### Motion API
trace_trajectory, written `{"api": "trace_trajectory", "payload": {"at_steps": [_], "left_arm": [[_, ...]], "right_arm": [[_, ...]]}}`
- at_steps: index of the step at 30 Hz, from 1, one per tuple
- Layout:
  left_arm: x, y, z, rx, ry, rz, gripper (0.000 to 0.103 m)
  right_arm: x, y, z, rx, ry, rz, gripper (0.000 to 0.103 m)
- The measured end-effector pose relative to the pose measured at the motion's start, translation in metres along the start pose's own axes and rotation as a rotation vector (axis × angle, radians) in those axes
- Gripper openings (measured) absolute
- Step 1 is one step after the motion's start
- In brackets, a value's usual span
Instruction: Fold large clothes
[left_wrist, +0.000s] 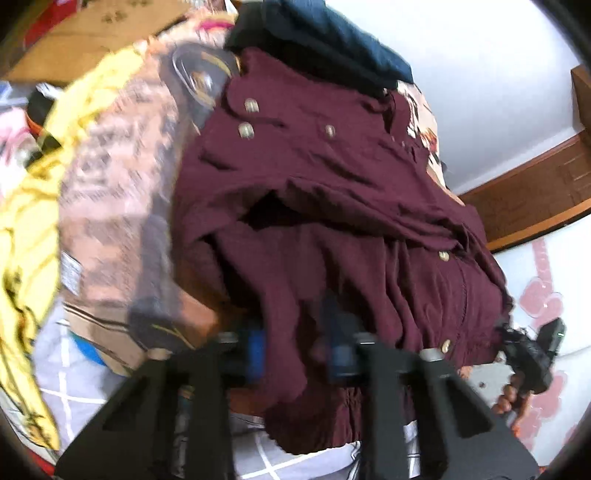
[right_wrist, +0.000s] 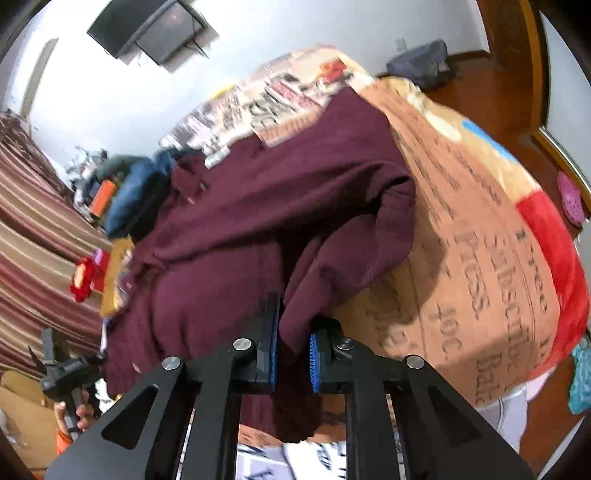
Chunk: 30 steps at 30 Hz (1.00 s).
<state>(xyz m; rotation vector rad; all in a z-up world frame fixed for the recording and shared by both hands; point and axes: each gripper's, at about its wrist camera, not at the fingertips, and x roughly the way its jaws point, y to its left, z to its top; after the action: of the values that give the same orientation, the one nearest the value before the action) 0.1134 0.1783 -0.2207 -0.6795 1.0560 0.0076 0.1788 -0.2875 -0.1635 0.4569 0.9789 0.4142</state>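
I see the maroon shirt (right_wrist: 236, 206) as soft matt woven cloth with dull metallic-looking buttons (left_wrist: 251, 106). The printed blanket (right_wrist: 461, 221) looks plush and fuzzy. My right claw (right_wrist: 293, 354) has matt black plastic arms, ribbed blue pads (right_wrist: 316, 363) and shiny metal pins (right_wrist: 243, 344).

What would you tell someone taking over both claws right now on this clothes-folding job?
Left claw: shut on the near hem of the maroon button-up garment.
Right claw: shut on another part of the same garment's near edge, fabric pinched between its blue pads.
The garment lies spread and rumpled on the bed's printed blanket, buttons up; dark blue clothes sit at its far end.
Done: both grips taken.
Left: no neat fold shows yet; probably lift the held edge and carry it toward the collar, then smooth.
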Motion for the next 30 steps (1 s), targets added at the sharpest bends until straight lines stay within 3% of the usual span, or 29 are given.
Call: {"api": "trace_trajectory", "payload": {"at_steps": [5,12,18,22,30], "left_arm": [[-0.048,-0.004,0.001,0.018,-0.126,-0.025,0.011],[-0.082,-0.017,-0.005,0.02,-0.205,-0.079,0.01],[-0.114,-0.031,0.004,0.078,-0.265,-0.103,0.01],[-0.109,-0.033,0.038,0.061,-0.261,-0.167,0.01],[-0.073,-0.047,0.137,0.079,-0.306,-0.129,0.01]], "right_arm": [[-0.046,0.024,0.007,-0.087,-0.139,0.009,0.009],[-0.065,0.023,0.001,-0.1,-0.136,0.043,0.007],[-0.067,0.033,0.019,-0.118,-0.14,0.073,0.007],[-0.06,0.038,0.049,-0.13,-0.149,0.107,0.007],[-0.021,0.059,0.123,-0.216,-0.22,0.039,0.007]]}}
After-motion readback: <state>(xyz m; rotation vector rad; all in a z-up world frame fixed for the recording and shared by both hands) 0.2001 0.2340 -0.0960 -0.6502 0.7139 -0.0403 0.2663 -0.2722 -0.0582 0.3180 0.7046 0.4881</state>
